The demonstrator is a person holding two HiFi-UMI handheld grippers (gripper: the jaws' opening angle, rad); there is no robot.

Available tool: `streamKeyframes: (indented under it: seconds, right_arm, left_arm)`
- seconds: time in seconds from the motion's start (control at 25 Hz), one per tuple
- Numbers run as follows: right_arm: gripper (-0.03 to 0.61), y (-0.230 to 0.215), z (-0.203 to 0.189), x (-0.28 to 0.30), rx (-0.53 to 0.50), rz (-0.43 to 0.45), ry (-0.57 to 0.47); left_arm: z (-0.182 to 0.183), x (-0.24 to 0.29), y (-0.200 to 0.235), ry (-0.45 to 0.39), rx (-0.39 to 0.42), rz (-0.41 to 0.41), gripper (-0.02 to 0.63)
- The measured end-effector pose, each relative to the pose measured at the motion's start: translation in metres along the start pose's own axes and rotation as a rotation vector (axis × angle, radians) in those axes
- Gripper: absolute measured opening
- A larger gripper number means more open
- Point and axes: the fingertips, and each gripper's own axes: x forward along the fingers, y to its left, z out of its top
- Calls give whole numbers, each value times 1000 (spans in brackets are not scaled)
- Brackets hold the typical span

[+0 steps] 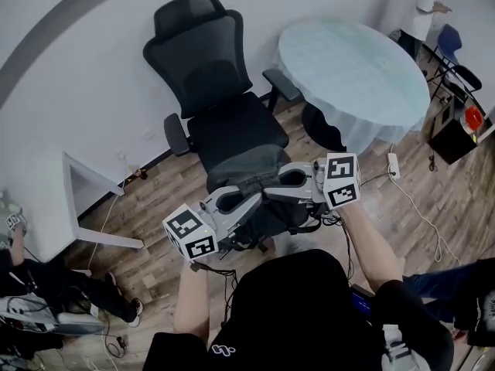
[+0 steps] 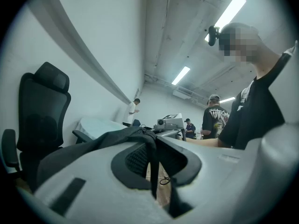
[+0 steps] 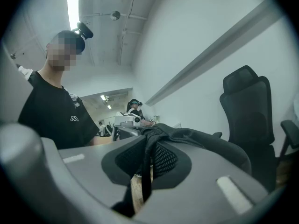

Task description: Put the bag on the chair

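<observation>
Holding up a dark grey backpack [image 1: 251, 172] between two grippers, at the front edge of the seat of a black mesh office chair [image 1: 220, 91]. Cannot tell whether resting on the seat or hanging just clear of it.

Left gripper [image 1: 244, 203] at the backpack's left side, jaws nearly together, pinching a black strap [image 2: 152, 162]. In the left gripper view, a narrow band running down through the slim gap between the dark pads [image 2: 134, 160]. Right gripper [image 1: 282, 184] at the backpack's right side, jaws likewise close, clamped on a webbing strap [image 3: 145, 171], with mesh padding showing behind it. Tips of both turned inward toward each other across the top of the backpack, marker cubes outward.

Behind the chair, a plain white wall [image 1: 62, 91]. Just right of the chair, a round table [image 1: 402, 107] under a pale cloth, its edge near the chair's right armrest [image 1: 280, 83]. At the left, the corner of a white table [image 1: 85, 178]. Below, wood-plank floor [image 1: 155, 199], with a white power strip [image 1: 393, 163] and its cable off to the right. Beyond the round table, a person in a white shirt [image 1: 423, 6], standing.
</observation>
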Motion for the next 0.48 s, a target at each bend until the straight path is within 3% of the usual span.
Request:
streamKeyframes:
  seconds: [0.48]
  right_arm:
    - [44,-196,14,-14,80,18,59]
  left_arm:
    - [13,73,183,68,-134,50,36]
